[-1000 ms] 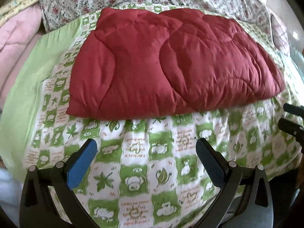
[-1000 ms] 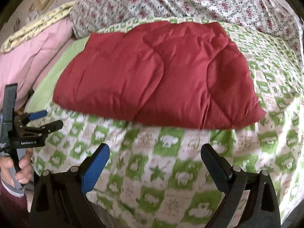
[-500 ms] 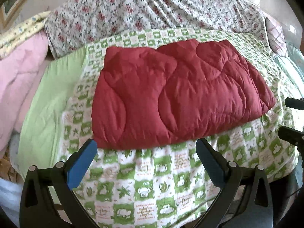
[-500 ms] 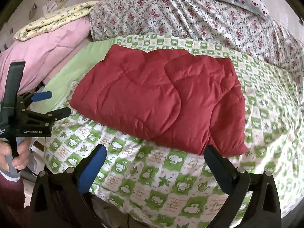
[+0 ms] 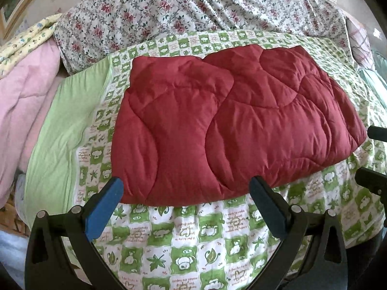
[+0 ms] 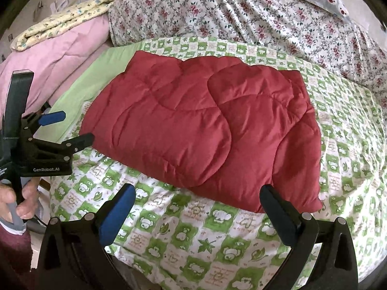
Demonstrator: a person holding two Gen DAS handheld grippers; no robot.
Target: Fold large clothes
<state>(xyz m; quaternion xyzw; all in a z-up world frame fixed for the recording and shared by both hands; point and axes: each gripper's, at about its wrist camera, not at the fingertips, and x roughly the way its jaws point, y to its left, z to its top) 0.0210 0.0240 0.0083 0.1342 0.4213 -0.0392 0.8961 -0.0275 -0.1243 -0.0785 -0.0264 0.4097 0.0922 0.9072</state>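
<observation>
A red quilted garment (image 5: 232,125) lies folded into a flat rectangle on the green-and-white checked bedspread (image 5: 183,246); it also shows in the right wrist view (image 6: 200,130). My left gripper (image 5: 186,188) is open and empty, held back from the garment's near edge. My right gripper (image 6: 197,194) is open and empty, also short of the near edge. The left gripper shows at the left of the right wrist view (image 6: 66,128), open, held in a hand.
A floral duvet (image 6: 241,14) is bunched along the back of the bed. Pink and yellow bedding (image 6: 55,53) is stacked at the left. A plain green sheet strip (image 5: 55,133) runs beside it. The bedspread (image 6: 193,241) hangs over the near bed edge.
Both grippers have drawn back and up from the bed, so the garment looks smaller and farther away. The garment itself has not moved. Both stay open.
</observation>
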